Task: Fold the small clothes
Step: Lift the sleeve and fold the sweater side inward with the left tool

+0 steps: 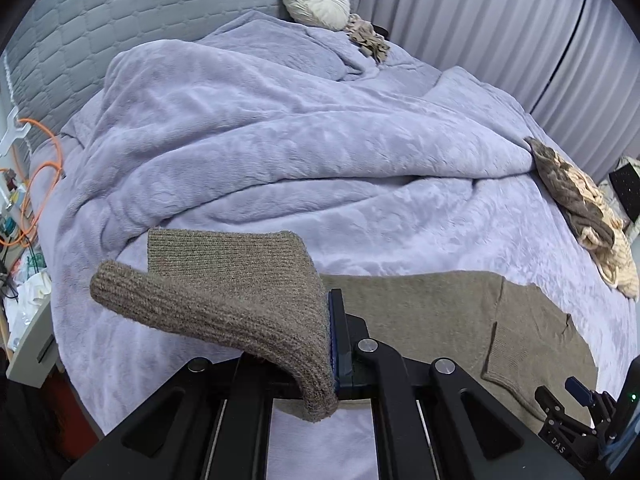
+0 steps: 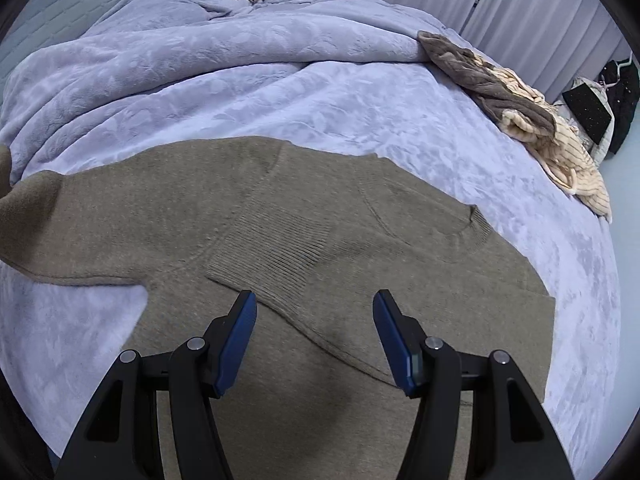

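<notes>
Lifting sweater [image 1: 420,312] sleeve [image 1: 224,300] off blanket [image 1: 280,140]

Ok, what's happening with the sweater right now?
Left gripper shut on sleeve. Right gripper open above sweater, empty. Other clothes far off.

Sweater [image 2: 320,240] cut off below; cuff hides left tongs [image 1: 330,344].
</notes>
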